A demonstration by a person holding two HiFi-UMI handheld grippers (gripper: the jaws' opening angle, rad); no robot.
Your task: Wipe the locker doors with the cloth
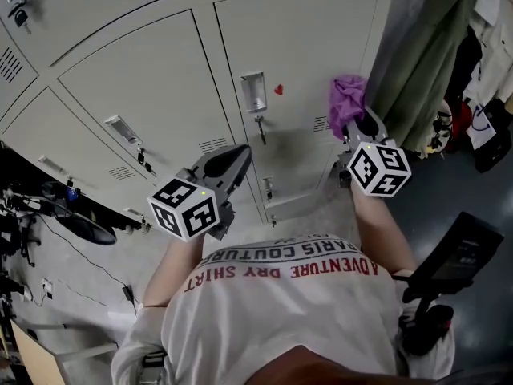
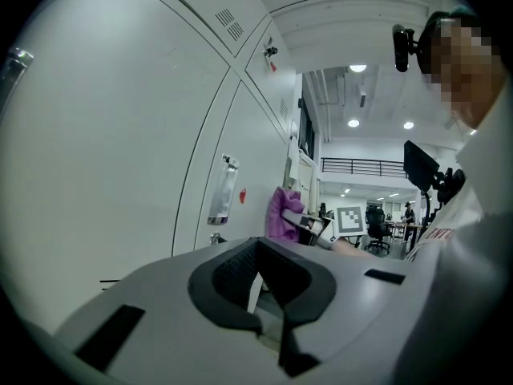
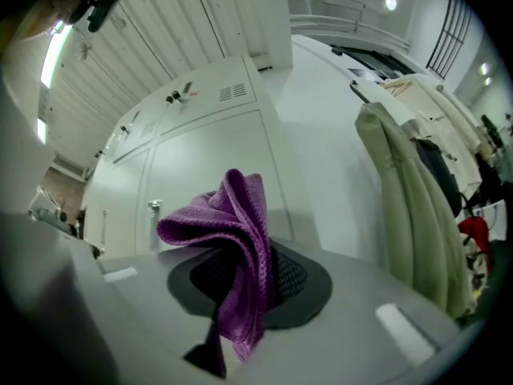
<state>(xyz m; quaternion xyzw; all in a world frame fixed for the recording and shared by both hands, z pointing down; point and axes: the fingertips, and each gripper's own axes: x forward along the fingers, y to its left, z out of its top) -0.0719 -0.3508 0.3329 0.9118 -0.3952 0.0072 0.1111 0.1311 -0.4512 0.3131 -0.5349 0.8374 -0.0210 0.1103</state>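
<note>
pale grey locker doors (image 1: pixel 136 95) fill the wall, all closed, each with a small handle and a vent. facing them stands a person in a white t-shirt (image 1: pixel 288 311) with red lettering. to the right of the lockers hangs an olive-green coat (image 1: pixel 417 54), with more clothing beyond it. the left gripper (image 1: pixel 234 160) is held out in front of the lockers, its jaws drawn together to a thin slit with nothing in them. the right gripper (image 1: pixel 358 125) is up at the right edge of the right-hand door (image 1: pixel 304 54), jaws clamped on a crumpled purple cloth (image 1: pixel 346 103) that sticks up past the tips, near the door's vent. whether the cloth touches the metal i cannot tell. a tiny red heart sticker (image 1: pixel 278 89) sits beside that door's handle (image 1: pixel 254 92).
</note>
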